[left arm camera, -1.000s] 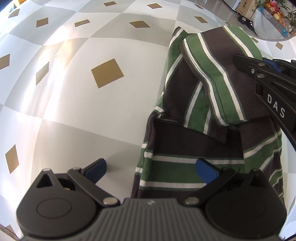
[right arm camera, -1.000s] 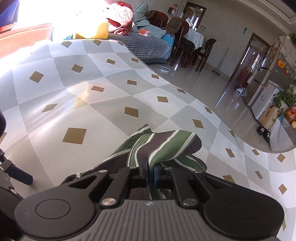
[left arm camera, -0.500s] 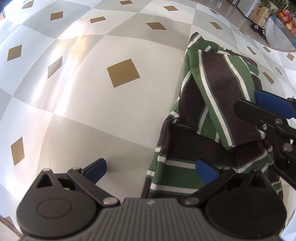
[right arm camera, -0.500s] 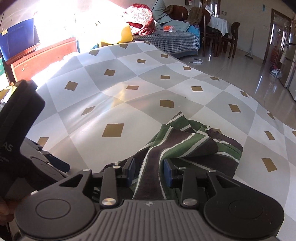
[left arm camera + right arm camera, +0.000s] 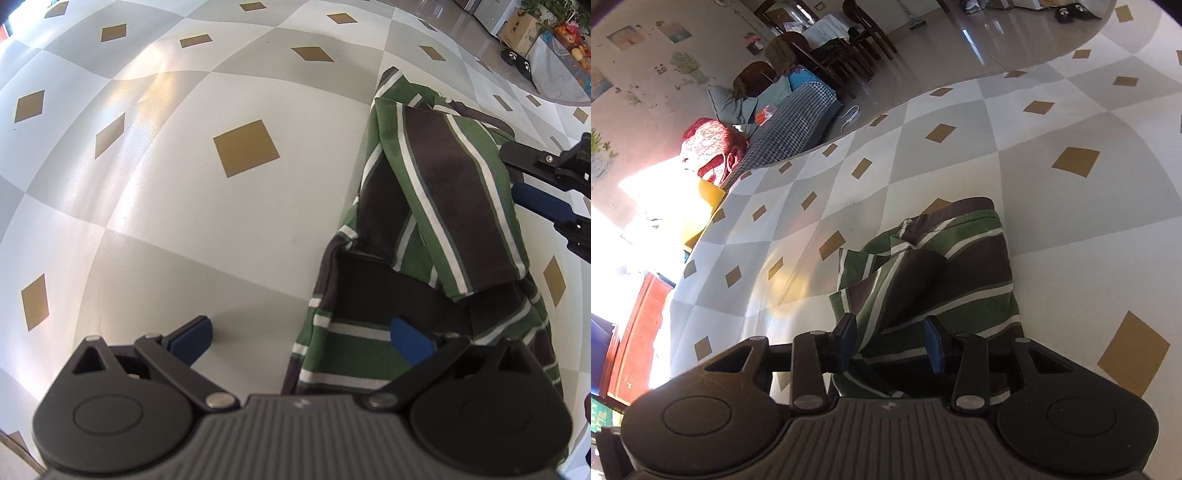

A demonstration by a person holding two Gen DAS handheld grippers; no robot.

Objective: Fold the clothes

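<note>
Striped green, brown and white garment (image 5: 436, 229) lying on a checked surface (image 5: 184, 206) with gold diamonds, counter or floor impossible to tell. One flap already laid diagonally over the lower part, so partly folded: narrow and doubled over, yet lumpy, edges not square, a ridge standing up in the middle. Left hand-held gripper (image 5: 299, 334) spread wide, nothing between its blue pads, one pad over the bare surface, the other over the hem. Right hand-held gripper (image 5: 892, 341) also spread, pads apart on either side of a stripe, pinching nothing, close above the cloth. Judged from this: at least one fold made, flattening and perhaps one more fold left before a neat packet. Chairs and a sofa in the background.
</note>
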